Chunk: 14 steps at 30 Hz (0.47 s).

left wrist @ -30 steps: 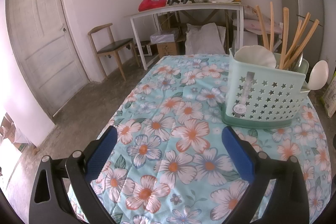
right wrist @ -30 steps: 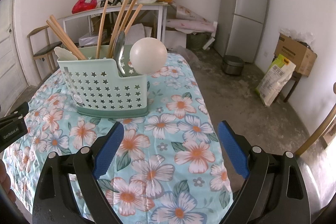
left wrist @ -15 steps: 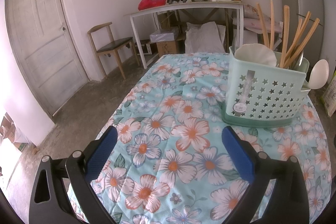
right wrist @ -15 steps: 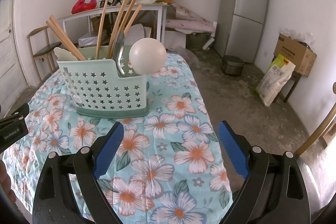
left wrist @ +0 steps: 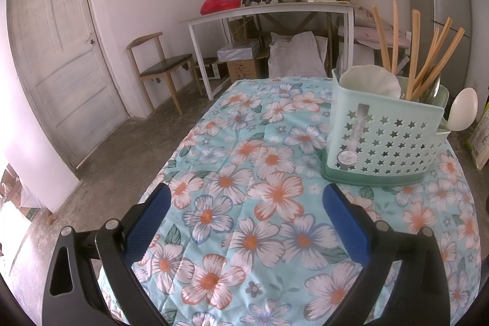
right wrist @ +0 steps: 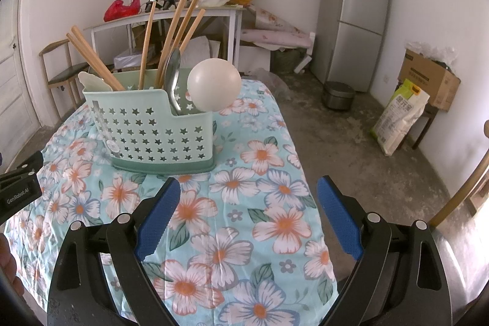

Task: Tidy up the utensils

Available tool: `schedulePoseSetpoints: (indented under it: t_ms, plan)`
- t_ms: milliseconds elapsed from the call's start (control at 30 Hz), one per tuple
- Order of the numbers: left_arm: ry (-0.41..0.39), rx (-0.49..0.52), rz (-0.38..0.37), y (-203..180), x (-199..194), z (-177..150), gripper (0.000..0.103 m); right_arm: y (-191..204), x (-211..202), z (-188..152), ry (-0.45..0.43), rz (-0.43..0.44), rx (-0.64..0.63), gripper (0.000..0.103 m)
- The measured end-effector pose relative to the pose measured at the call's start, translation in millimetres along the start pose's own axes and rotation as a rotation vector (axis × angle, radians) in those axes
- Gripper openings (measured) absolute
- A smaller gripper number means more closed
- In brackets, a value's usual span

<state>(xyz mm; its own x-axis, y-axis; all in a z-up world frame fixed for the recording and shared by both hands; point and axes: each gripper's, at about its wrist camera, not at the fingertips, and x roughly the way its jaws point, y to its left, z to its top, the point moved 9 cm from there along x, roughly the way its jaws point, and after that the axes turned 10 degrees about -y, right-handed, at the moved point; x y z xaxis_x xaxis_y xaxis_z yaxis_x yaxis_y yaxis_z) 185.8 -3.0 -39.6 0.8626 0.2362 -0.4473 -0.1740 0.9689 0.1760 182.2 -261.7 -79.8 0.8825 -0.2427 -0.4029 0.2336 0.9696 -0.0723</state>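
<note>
Left wrist: left claw spread, empty, low over the desk. Caddy sits ahead and to its right, well apart — chopsticks upright-ish, fanned; white ladle sticks out the far side.

Right wrist: right claw spread, empty. Caddy ahead-left, nearer this claw by my read. Steel spoon stands inside; compartment dividers hidden — no loose utensils visible on the cloth.

A counter draped in a light-blue quilted cloth with orange-and-white flowers carries one mint-green plastic utensil caddy with star-shaped holes, standing upright ahead of the left gripper, slightly rightward.
</note>
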Motion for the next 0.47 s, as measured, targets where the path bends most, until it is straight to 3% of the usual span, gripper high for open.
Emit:
schedulePoseSetpoints:
  t_ms: [467]
  plan:
    - [0.001,-0.002,-0.001,-0.3,0.1,0.3,0.097,0.5,0.4,0.3,0.0,-0.001,0.0,0.087]
